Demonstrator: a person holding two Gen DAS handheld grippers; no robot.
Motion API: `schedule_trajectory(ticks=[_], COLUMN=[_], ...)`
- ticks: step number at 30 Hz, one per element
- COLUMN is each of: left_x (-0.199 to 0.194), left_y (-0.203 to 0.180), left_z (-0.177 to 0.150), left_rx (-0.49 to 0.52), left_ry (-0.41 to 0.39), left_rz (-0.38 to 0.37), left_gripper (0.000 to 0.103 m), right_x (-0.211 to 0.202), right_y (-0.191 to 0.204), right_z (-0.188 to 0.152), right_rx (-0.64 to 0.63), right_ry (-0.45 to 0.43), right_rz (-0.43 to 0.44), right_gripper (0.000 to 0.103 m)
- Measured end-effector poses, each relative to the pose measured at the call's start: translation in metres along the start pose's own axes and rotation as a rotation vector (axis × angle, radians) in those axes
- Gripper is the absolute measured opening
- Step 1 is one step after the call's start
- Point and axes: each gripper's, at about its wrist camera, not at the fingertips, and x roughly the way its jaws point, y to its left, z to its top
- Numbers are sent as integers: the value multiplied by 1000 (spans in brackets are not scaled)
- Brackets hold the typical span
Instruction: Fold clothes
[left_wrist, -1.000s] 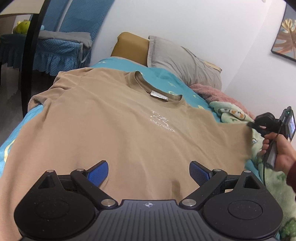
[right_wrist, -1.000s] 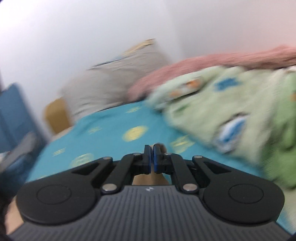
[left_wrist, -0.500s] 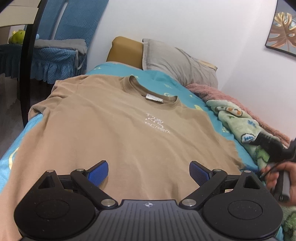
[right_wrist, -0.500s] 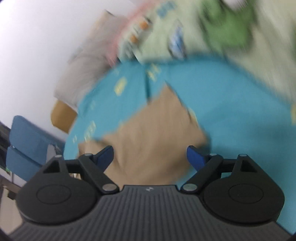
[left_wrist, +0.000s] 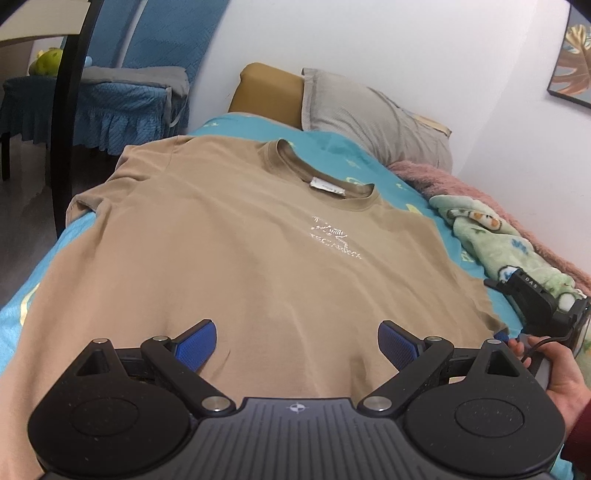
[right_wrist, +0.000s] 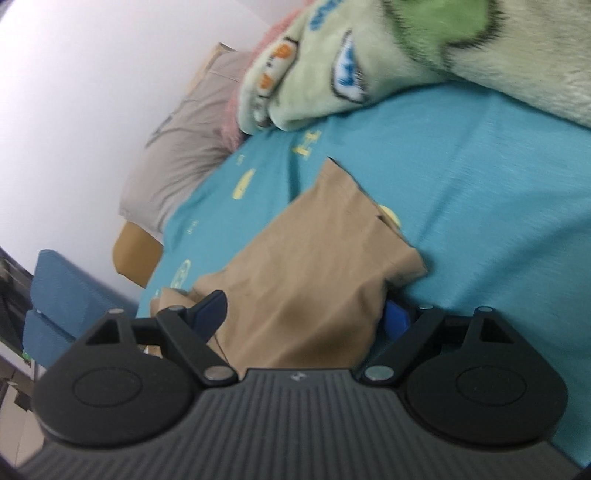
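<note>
Both tools, left (left_wrist: 295, 341) & right (right_wrist: 301, 314), are held spread over flat tan cotton T-shirt (left_wrist: 236, 258); sleeve grab judged next, pinch needed.

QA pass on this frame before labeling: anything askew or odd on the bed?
Nothing damaged or spilled. The tan T-shirt lies face up and mostly flat on the teal sheet, with only soft ripples near the hem. The green cartoon blanket is bunched beside it, off the shirt. Both grippers are open.
</note>
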Motion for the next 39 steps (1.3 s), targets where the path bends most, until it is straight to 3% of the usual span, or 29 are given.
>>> schedule_trajectory(ticks=[5, 7, 9, 12, 13, 14, 22, 27, 33, 39], left_x=[2, 2, 2, 3, 3, 3, -9, -27, -53, -61], left_y=[-2, -3, -4, -6, -6, -7, -2, -2, 20, 51], left_z=[0, 0, 0, 0, 0, 0, 12, 23, 42, 52], left_rx=[12, 19, 26, 36, 39, 42, 13, 91, 67, 18], left_ry=[5, 6, 8, 10, 10, 11, 6, -13, -41, -37], left_rz=[10, 14, 18, 24, 26, 28, 14, 94, 142, 185], left_gripper=[96, 96, 96, 96, 96, 96, 96, 94, 94, 94], right_x=[17, 28, 40, 61, 63, 65, 19, -3, -2, 46], right_y=[-1, 6, 15, 27, 33, 38, 122, 191, 284, 328], right_z=[9, 10, 13, 22, 26, 29, 55, 37, -37, -152], right_rx=[63, 33, -18, -100, -140, -181, -487, -634, -884, -1010], right_ry=[-78, -80, -49, 23, 20, 17, -150, -193, -173, 11], right_rz=[35, 8, -40, -117, -151, -185, -229, -223, -160, -67], right_gripper=[87, 87, 75, 35, 13, 8, 6, 6, 6, 6])
